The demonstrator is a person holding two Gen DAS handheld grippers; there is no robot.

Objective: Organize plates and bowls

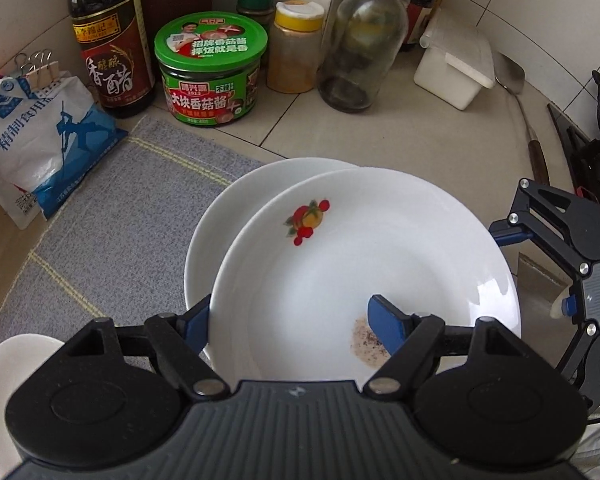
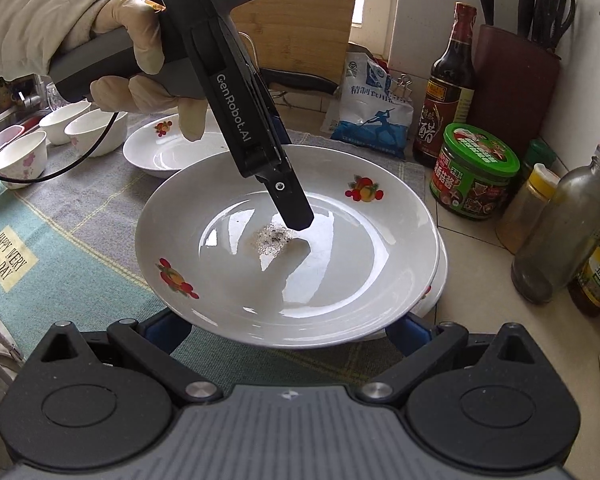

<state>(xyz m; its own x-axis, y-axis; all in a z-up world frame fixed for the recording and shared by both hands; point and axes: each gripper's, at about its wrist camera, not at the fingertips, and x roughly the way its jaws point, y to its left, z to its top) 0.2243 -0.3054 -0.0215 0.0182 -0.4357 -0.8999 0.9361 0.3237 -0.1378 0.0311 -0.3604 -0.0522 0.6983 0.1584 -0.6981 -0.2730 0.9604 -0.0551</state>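
Plates first: a white ceramic plate with fruit decals point(image 1: 364, 256) sits tilted over a second white plate point(image 1: 220, 224) on the grey checked cloth point(image 1: 112, 216) covering the surface. My left tool point(image 1: 296, 320) straddles the upper plate's rim, one blue finger inside the well beside a speckled brown smear point(image 1: 366, 344), one outside; I cannot tell whether the fingers actually pinch the rim. Only the right wrist view shows a third fruit-decal plate point(image 2: 156, 152) and three small white bowls point(image 2: 60, 136) further back. My right tool point(image 2: 288, 332) has its blue fingers spread apart under the plate's near edge, their tips hidden. Condiment jars and bottles point(image 1: 212, 72) line the wall.
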